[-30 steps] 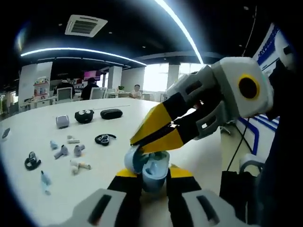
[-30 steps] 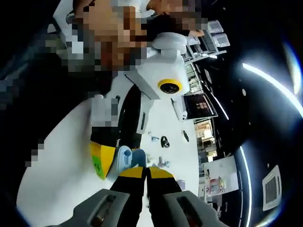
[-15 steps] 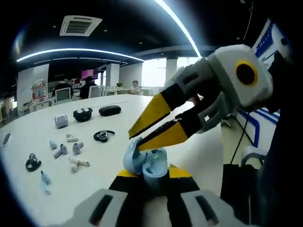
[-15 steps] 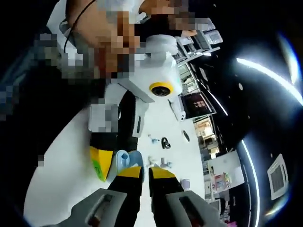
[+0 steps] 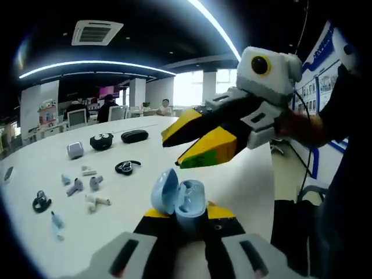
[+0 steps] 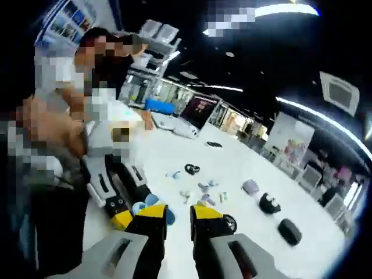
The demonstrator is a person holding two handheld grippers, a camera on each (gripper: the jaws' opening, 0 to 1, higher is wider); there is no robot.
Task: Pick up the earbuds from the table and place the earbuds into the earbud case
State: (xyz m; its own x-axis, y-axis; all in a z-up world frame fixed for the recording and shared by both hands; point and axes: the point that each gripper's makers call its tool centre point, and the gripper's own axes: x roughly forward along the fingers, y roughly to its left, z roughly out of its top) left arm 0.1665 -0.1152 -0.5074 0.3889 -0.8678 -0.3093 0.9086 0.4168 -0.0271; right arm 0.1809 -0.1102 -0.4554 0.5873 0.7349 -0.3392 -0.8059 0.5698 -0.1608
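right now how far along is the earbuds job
Done: one earbud appears to sit in the open light blue earbud case, though its inside is hard to read. In hand: the left tongs are shut on the case, and the right tongs hover above it, open and apparently empty. Left: several loose earbuds lie on the white table, and the lid is still up.

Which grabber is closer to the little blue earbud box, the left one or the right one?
Left. The left gripper is clamped on the open blue earbud case, holding it above the table. The right gripper hangs just above the case, not touching it.
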